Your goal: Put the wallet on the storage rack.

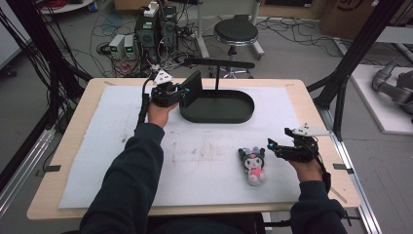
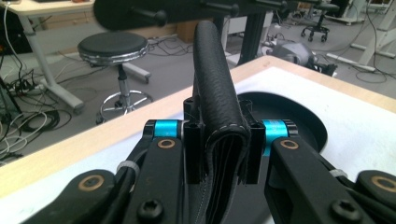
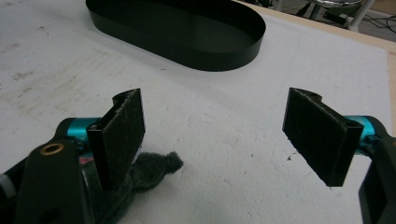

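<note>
The left tool (image 1: 181,92) is clenched on a black leather wallet (image 2: 217,107) — folded edge up, standing between its jaws — and holds it just above the near-left end of the black oval tray (image 1: 219,106). The right tool (image 1: 274,146) rests low over the white mat (image 1: 195,146) with its jaws spread wide and nothing between them. A small plush doll (image 1: 252,163) with a black hood and pink body lies on the table just beside its left jaw.
</note>
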The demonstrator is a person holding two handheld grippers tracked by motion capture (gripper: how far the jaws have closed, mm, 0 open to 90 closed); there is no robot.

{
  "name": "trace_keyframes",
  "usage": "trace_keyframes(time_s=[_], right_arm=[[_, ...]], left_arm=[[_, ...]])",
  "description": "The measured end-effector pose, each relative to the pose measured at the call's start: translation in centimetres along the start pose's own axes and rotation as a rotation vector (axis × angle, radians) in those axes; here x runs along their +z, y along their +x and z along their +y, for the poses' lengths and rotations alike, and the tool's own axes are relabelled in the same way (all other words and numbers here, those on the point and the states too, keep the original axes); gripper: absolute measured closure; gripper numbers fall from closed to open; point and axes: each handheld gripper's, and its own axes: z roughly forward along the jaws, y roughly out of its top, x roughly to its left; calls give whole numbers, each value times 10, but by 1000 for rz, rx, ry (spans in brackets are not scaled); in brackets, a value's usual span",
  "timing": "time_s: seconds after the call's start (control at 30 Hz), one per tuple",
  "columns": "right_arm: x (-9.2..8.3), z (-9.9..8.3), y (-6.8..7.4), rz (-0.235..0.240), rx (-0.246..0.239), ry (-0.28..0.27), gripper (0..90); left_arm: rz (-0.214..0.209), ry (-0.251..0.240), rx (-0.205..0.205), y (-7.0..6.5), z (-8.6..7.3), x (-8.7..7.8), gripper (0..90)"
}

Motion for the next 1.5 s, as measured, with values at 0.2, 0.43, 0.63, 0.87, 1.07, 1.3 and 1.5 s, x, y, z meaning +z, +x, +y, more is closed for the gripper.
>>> trace_keyframes(time_s=[0.2,0.43,0.63,0.87,1.07,1.3,1.5], right_arm=[[-2,-1,-2,1,4,-3,214],[-4,-3,-3,4,15,-3,214],[-4,-3,-3,4,17,-5,214],[-3,-4,-3,7,10,-3,214],[-6,-3,-2,5,13,-9,214],[-8,-4,-3,7,20,-8,214],[-7,-3,-2,7,17,-9,214]], left_arm=[[30,26,25,-5,-4,26,759],[95,71,44,-4,-17,41,759],[139,86,44,1,-24,47,759],[123,119,51,0,-30,52,751],[81,134,-40,-4,-34,57,567],[45,135,-61,-14,-33,59,490],[-31,150,-107,-20,-33,58,424]])
